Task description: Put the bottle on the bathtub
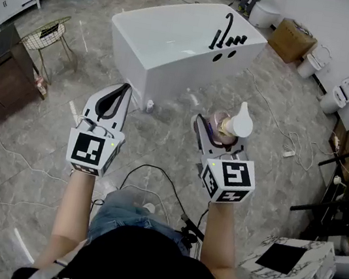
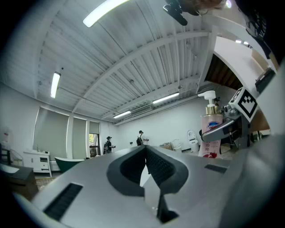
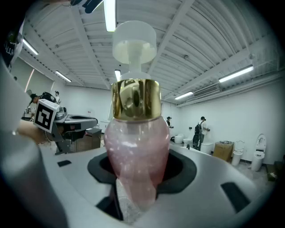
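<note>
While the person stands on the gray floor (image 1: 278,113) short of the white bathtub (image 1: 173,69), the right hand-held gripper (image 3: 138,178) pinches a pink pump bottle (image 3: 136,147) by its lower body. The bottle is upright, with its gold collar and white pump head above the jaws. It is held in the air, well apart from the bathtub rim and the black faucet (image 1: 226,35). The left hand-held gripper (image 2: 147,156) is pressed together with nothing between its jaws, beside the right one.
</note>
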